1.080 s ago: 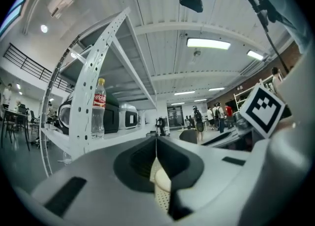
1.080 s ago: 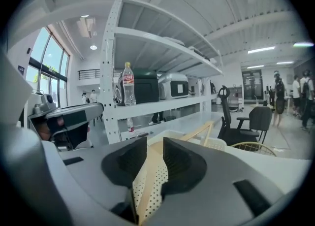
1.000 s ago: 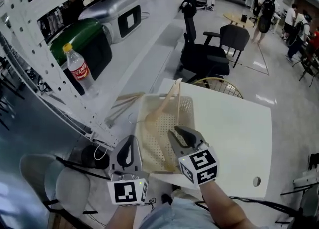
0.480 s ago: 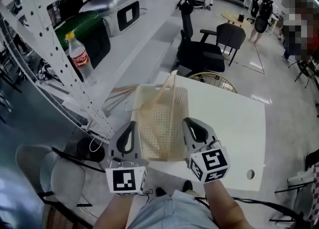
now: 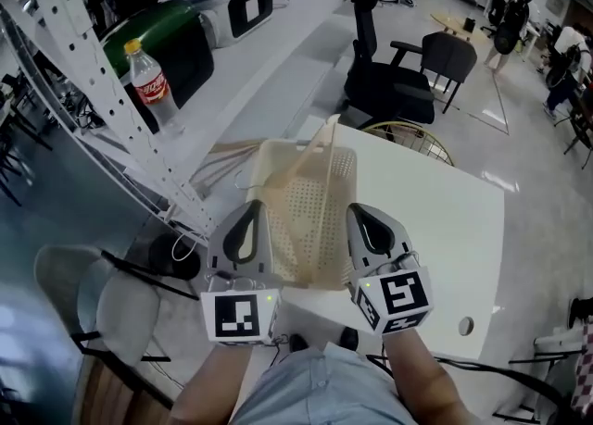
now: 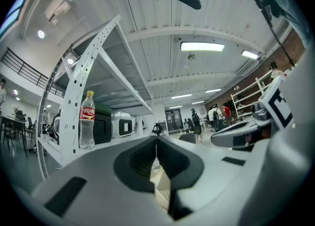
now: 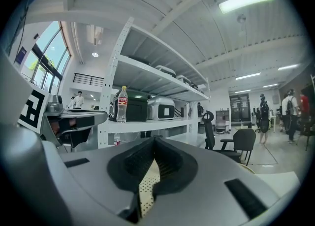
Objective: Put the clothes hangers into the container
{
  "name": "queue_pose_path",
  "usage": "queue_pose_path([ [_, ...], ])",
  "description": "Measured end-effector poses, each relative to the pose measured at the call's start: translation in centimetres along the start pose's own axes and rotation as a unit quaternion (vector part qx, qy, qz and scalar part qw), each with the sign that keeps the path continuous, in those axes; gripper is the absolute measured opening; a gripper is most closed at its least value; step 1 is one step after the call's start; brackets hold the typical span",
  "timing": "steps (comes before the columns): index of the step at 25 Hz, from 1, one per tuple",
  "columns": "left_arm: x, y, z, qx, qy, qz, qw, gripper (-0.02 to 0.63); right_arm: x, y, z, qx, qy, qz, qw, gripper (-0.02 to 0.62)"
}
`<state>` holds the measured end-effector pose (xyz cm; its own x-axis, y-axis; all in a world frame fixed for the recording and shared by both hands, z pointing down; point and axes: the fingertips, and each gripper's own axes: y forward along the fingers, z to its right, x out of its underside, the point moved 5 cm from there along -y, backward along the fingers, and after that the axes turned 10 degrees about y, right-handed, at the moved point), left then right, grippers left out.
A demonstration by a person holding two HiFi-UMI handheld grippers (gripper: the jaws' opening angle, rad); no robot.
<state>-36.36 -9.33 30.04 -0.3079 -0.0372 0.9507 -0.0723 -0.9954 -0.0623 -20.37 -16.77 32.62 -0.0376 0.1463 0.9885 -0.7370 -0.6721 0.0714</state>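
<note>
Now, container (image 5: 320, 229) between left tool (image 5: 250, 215), closed, and right tool (image 5: 359, 217), just closed, both empty

Shelf rack (image 5: 107, 81) left, open tabletop (image 5: 435, 219) right

Right gripper (image 5: 366, 221) closed empty; seemingly withdrawn.

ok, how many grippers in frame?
2: the left gripper at the basket's near-left corner, the right gripper at its near-right corner. Both have jaws shut.
</note>
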Motion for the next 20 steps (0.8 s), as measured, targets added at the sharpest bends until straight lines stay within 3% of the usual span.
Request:
queue_pose_path([
  [20, -1.1, -1.2, 2.3, -0.033, 0.004, -0.009, 0.9994, 0.012, -0.3, -1.5, 1.2, -0.032, -0.008, 0.005, 0.999, 0.011],
])
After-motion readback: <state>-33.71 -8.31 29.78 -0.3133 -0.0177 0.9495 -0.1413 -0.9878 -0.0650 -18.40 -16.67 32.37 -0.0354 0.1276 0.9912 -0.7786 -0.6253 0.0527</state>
